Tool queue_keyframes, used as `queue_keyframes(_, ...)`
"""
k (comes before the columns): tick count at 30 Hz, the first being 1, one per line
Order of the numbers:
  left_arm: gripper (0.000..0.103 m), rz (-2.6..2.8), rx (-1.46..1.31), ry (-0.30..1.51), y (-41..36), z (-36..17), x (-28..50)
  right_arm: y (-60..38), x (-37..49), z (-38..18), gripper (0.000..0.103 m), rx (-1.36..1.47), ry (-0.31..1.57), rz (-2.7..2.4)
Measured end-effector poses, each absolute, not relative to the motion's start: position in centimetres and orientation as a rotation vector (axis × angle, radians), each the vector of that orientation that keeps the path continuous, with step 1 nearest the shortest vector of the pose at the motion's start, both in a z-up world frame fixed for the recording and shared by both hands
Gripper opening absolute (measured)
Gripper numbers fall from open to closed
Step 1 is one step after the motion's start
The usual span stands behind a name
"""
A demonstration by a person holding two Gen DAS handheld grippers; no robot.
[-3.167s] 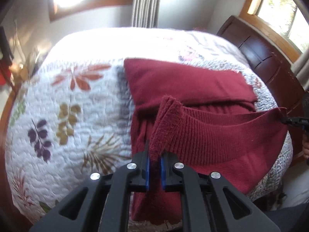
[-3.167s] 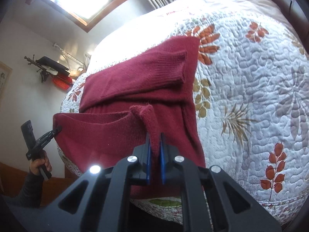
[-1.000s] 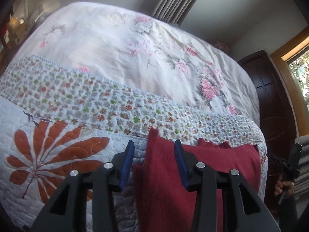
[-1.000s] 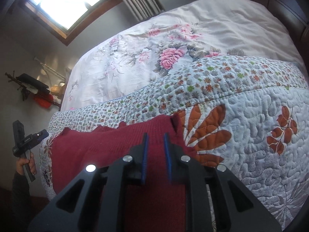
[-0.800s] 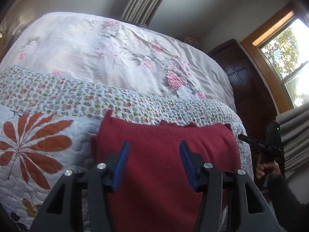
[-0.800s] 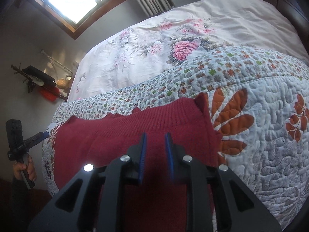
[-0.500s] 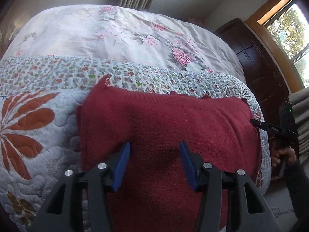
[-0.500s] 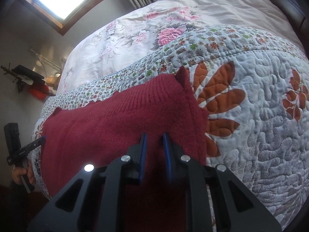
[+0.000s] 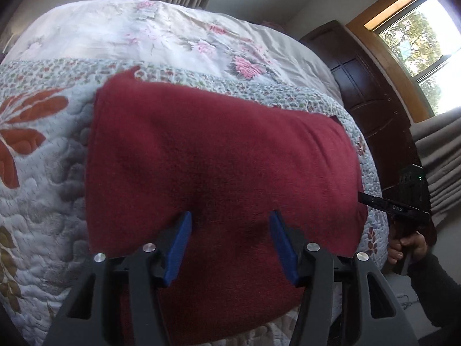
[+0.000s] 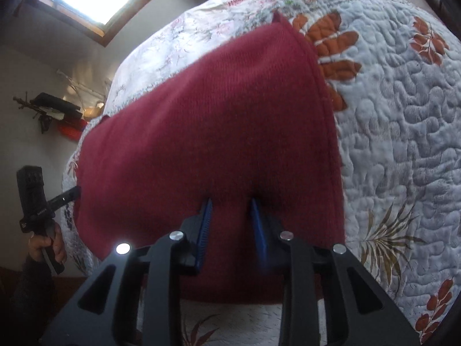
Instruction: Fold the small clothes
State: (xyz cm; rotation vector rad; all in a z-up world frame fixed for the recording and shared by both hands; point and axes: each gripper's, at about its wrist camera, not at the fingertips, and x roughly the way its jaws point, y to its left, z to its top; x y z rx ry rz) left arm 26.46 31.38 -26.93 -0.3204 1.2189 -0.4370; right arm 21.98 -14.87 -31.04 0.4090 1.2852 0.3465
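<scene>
Item 1. Dark red knitted garment [image 9: 219, 155], folded into a thick rectangular block, lying flat on the bed near its edge. In the left wrist view it fills the centre of the frame; one small corner pokes up at its 11 o'clock end. In the right wrist view the same garment [image 10: 219, 132] runs from 8 o'clock to 1 o'clock.

Item 2. Left gripper [image 9: 229, 242], black frame with blue pads. Jaws stand wide apart, empty, over the near edge of the garment (contact with the cloth cannot be told). It appears again at 9 o'clock in the right wrist view [image 10: 64, 199], held in a hand [image 10: 46, 245] with a dark sleeve.

Item 3. Right gripper [image 10: 230, 225], same build. Jaws apart with a narrower gap, holding nothing; the blue tips sit at a shallow dip in the garment's near edge. In the left wrist view it shows at 3 o'clock [image 9: 374, 201], its tip just beside the garment's side.

Item 4. White quilted bedspread with rust and olive leaf print [image 10: 397, 132], under the garment, extending toward 3 o'clock in the right wrist view.

Item 5. Pale sheet with pink roses [image 9: 161, 34], beyond the quilt at 12 o'clock.

Item 6. Dark wooden headboard [image 9: 371, 92], at 2 o'clock in the left wrist view.
</scene>
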Motion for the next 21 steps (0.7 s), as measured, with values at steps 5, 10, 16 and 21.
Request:
queue_keyframes(5,0.068,-0.435,-0.431,1.187,33.5,-23.5,25.2,-13.9,20.3,-27.8,0.034,0.307,1.243,0.33)
queue_keyframes(10,0.09,-0.35,-0.581,1.182,39.7,-21.5,23.1,-9.6,16.0,-23.8,0.051,0.098,1.167,0.4)
queue_keyframes(16,0.09,-0.565,-0.687,1.213,39.1,-21.3,20.5,-5.2,12.9,-23.0,0.052,0.043,1.125,0.412)
queue_keyframes(21,0.09,-0.498,-0.676,1.366,37.8,-27.9,19.4,3.2,11.4,-22.0,0.06,-0.14,1.087,0.527)
